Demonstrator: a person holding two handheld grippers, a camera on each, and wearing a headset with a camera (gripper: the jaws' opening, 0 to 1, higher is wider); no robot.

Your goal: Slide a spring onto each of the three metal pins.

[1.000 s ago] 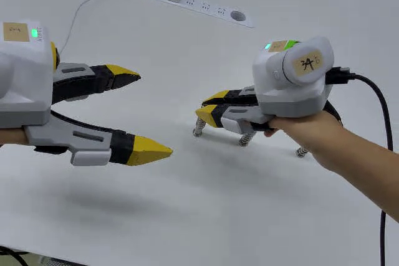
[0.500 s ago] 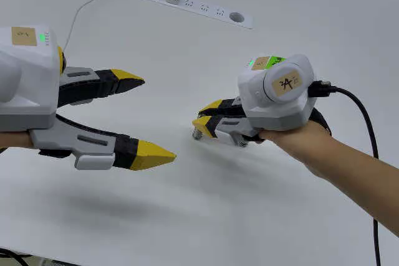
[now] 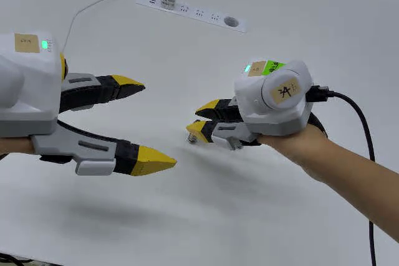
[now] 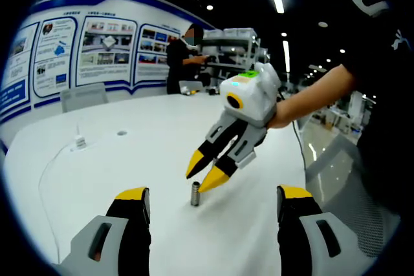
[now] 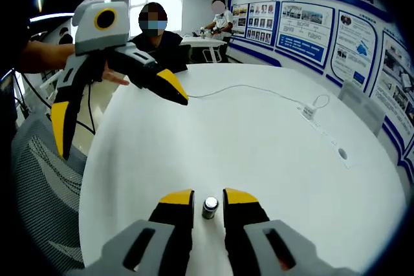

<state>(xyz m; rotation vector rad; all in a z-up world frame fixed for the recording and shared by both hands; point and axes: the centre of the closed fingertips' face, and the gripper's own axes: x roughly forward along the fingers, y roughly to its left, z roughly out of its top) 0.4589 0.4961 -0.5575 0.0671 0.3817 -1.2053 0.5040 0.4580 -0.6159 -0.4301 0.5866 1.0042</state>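
Jaws of the right gripper point(image 3: 201, 116) stood only narrowly parted and held nothing. Sighting along them in the right gripper view, we found the metal pin point(image 5: 209, 207) in line with the slim gap between the yellow tips of that gripper point(image 5: 209, 200), with a sliver of white table point(image 3: 187, 216) showing on either side of it. From the left gripper view, the same pin point(image 4: 195, 193) stood upright on the table just under the tips of the right gripper point(image 4: 202, 176), so its long axis ran roughly square to the tabletop and across the line of the jaws. Its shank looked ribbed, but it was too small for us to say more.

We placed the pin point(image 3: 192, 136) near the middle of the table, well clear of the far edge where the power strip point(image 3: 193, 10) lay. The left gripper point(image 3: 153, 123) hung well apart from it, jaws spread wide and empty, pointing toward the pin. The right gripper was plainly the nearer, and we judged that any grasp would turn on lowering its tips a little around the upright shank.
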